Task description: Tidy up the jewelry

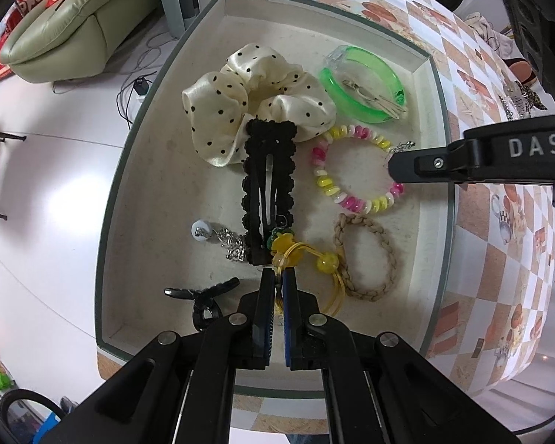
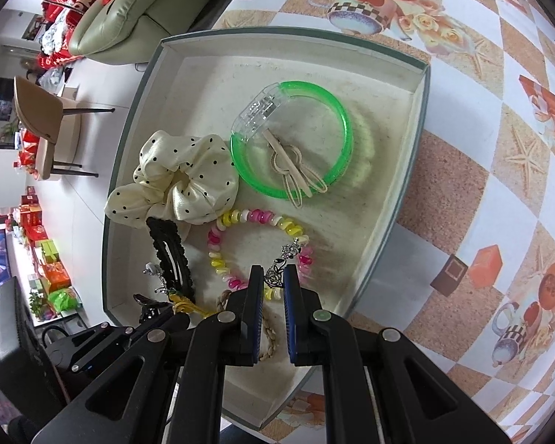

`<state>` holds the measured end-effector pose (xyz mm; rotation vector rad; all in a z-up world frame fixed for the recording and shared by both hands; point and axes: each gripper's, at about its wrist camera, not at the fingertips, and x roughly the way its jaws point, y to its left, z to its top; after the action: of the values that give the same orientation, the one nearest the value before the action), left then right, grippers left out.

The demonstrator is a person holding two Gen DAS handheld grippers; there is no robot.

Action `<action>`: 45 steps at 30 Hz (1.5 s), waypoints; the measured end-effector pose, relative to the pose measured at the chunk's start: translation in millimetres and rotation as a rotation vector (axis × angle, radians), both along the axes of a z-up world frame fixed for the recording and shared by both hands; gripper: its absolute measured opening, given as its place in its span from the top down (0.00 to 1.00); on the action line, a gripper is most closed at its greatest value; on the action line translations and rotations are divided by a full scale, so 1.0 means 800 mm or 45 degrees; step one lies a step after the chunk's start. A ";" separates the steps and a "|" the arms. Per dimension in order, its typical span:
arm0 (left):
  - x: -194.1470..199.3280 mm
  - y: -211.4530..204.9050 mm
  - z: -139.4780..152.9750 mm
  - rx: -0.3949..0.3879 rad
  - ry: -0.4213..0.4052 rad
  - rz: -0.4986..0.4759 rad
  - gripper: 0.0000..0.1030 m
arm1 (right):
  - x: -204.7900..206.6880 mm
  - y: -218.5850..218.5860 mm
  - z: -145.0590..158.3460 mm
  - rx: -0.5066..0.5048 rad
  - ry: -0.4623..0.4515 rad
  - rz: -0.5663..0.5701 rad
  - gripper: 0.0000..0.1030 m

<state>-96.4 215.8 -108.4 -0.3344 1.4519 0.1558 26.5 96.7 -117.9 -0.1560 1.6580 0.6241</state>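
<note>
A shallow grey-rimmed box (image 1: 137,170) (image 2: 399,170) holds the jewelry. My left gripper (image 1: 276,277) points straight down over its near side, shut on a yellow hair tie (image 1: 296,253) with yellow beads. The tie lies against a black scalloped hair clip (image 1: 268,185). My right gripper (image 2: 273,277) (image 1: 399,166) is shut on a small silver chain ornament (image 2: 283,262), above the pink, yellow and white bead bracelet (image 2: 255,218) (image 1: 333,185). A braided beige bracelet (image 1: 366,259) lies just beyond the yellow tie.
Also in the box are a cream polka-dot scrunchie (image 1: 248,96), a green bangle (image 1: 366,85) around a silver clip, a pearl earring (image 1: 201,231) and a black claw clip (image 1: 203,296). The box sits on a checked tablecloth (image 2: 481,185); floor and sofa (image 1: 74,26) lie left.
</note>
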 end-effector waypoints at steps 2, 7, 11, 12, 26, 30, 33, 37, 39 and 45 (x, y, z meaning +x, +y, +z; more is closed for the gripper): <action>0.002 -0.002 -0.001 0.011 0.007 -0.012 0.93 | 0.000 0.003 -0.006 -0.007 0.006 0.001 0.89; 0.005 -0.007 -0.008 0.030 0.037 -0.021 0.93 | -0.001 0.005 -0.014 -0.016 0.011 -0.001 0.89; 0.008 -0.012 -0.009 0.049 0.041 -0.036 0.93 | 0.001 0.007 -0.020 -0.026 0.028 0.002 0.88; 0.009 -0.013 -0.009 0.052 0.046 -0.037 0.93 | 0.002 0.006 -0.020 -0.021 0.030 -0.004 0.88; 0.013 -0.021 0.006 0.078 0.066 -0.040 0.92 | 0.002 -0.005 0.022 0.041 0.011 -0.028 0.51; 0.011 -0.023 0.011 0.078 0.070 -0.039 0.92 | 0.006 -0.010 0.036 0.049 -0.007 -0.043 0.49; 0.010 -0.023 0.016 0.082 0.070 -0.035 0.92 | 0.006 -0.019 0.048 0.025 -0.053 -0.035 0.49; 0.006 -0.025 0.028 0.152 0.052 -0.013 0.00 | 0.007 -0.036 0.062 0.027 -0.082 -0.047 0.49; 0.003 -0.029 0.038 0.178 0.016 -0.013 0.00 | 0.010 -0.045 0.065 0.026 -0.084 -0.064 0.49; 0.002 -0.033 0.042 0.164 0.007 -0.012 0.00 | 0.006 -0.066 0.067 0.000 -0.092 -0.089 0.49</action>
<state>-94.8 189.5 -74.8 -0.2218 1.4413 0.2416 31.2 43.7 -64.7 -0.1189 1.5869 0.5600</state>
